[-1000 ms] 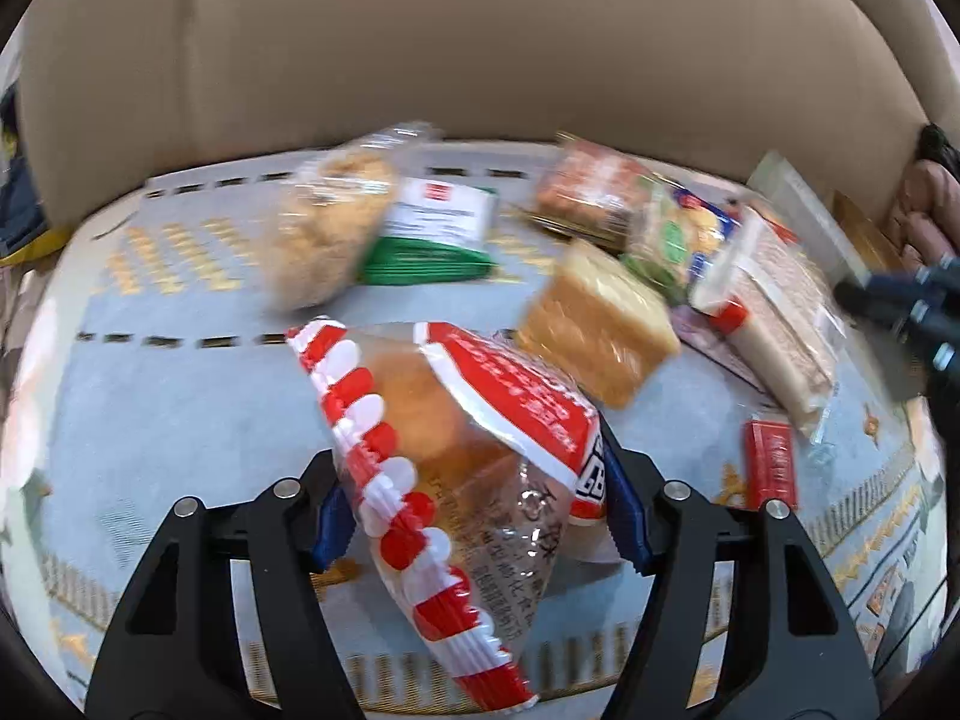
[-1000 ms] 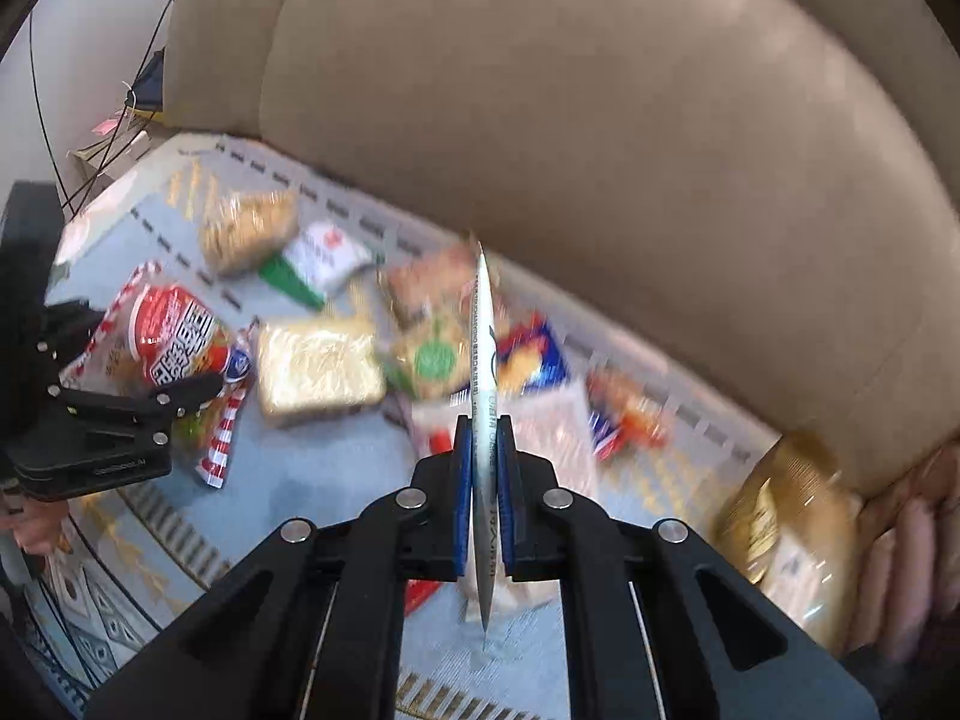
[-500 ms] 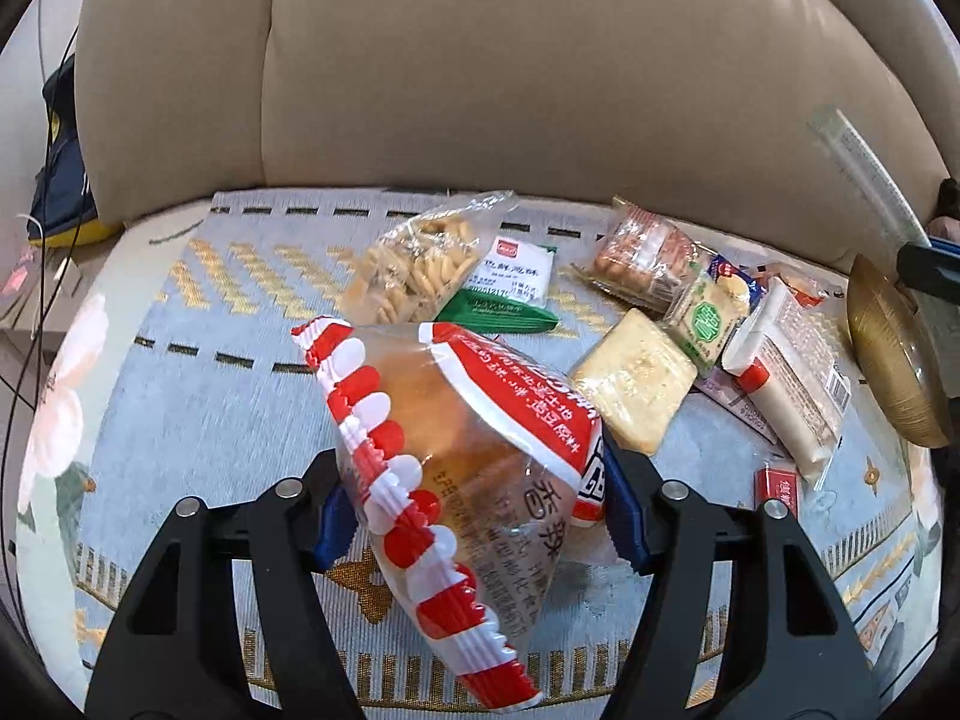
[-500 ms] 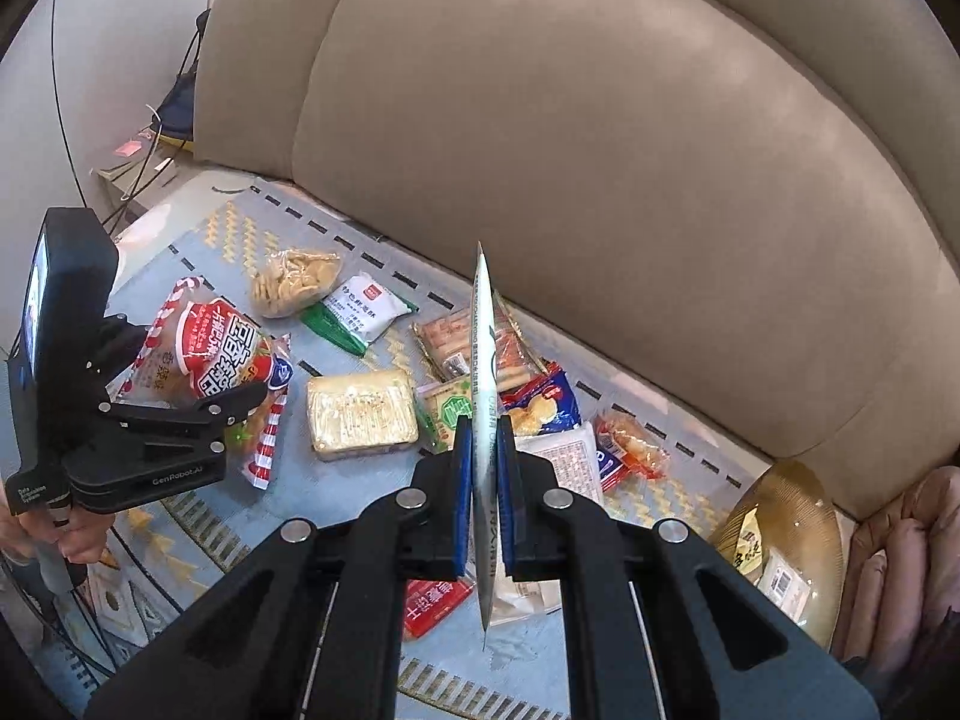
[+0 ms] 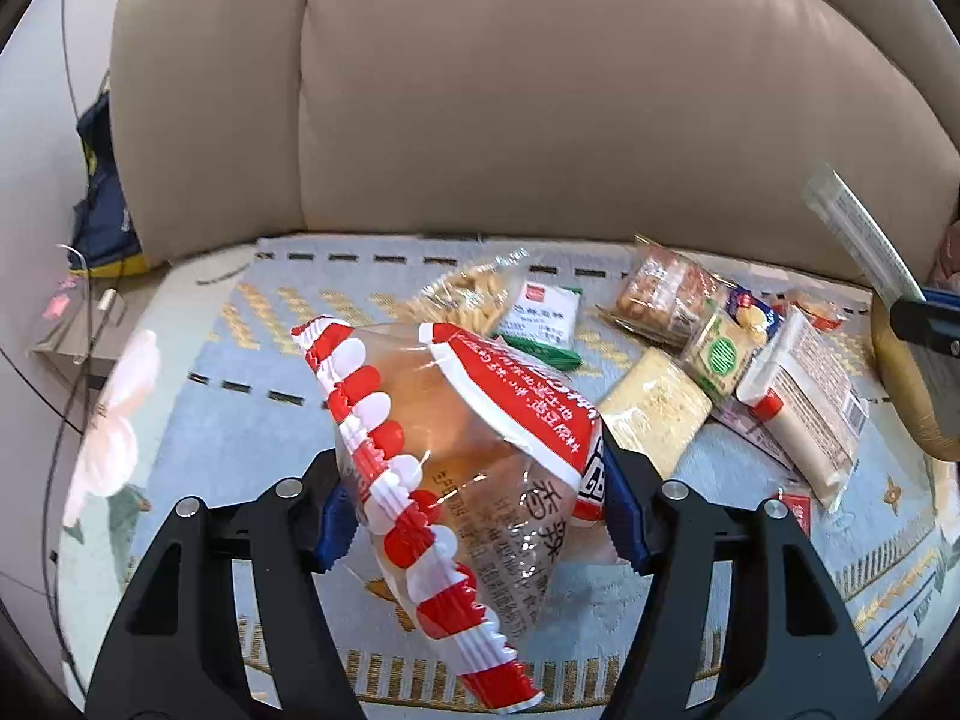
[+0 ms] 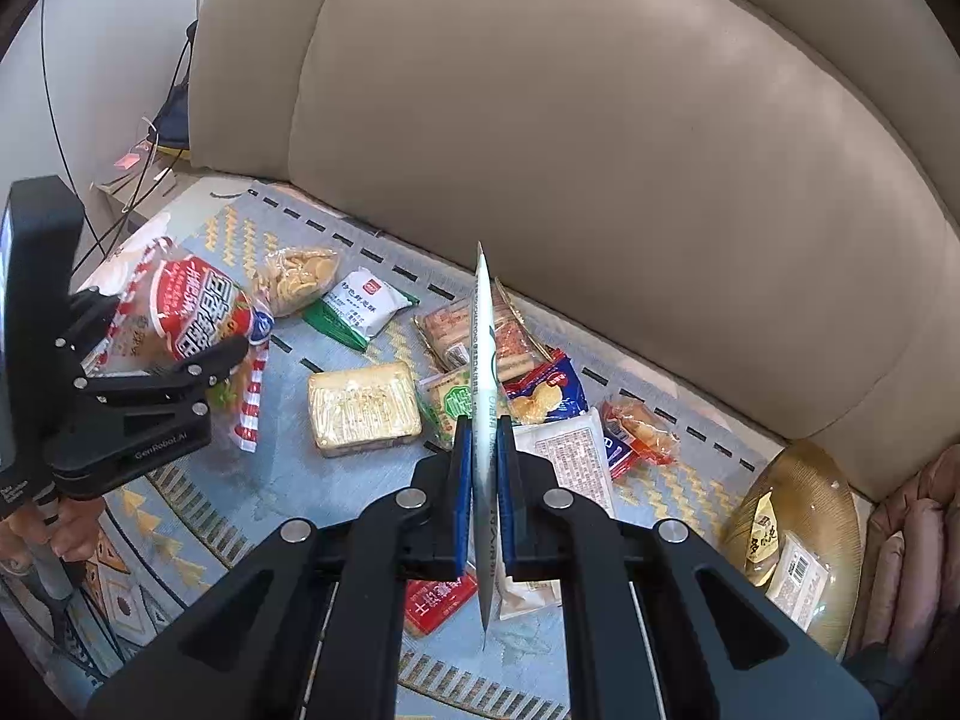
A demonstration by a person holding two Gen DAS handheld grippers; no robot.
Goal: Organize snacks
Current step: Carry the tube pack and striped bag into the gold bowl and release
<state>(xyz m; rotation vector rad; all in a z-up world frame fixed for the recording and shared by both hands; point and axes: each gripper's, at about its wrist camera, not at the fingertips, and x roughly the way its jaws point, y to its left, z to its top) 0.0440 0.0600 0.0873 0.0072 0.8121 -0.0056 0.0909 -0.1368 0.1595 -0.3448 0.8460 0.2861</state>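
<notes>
Snacks mid-sort, both tongs loaded above the sofa seat.

Left tongs (image 5: 474, 516) were clenched on a red-and-white bun bag (image 5: 456, 450), held off the rug (image 5: 252, 420) on the sofa; its long axis ran diagonally, one crimped end up and away to the left, the other down toward the camera. Right tongs (image 6: 483, 480) pinched a thin flat packet (image 6: 485, 360) edge-on, its long axis pointing straight ahead along the fingers. Sorting looked barely begun: only two small packets lay on the gold plate (image 6: 822, 480) at the right, while the cracker bag (image 6: 300, 276), green-white pack (image 6: 363, 306), yellow block (image 6: 363, 408) and several more remained scattered on the rug.
</notes>
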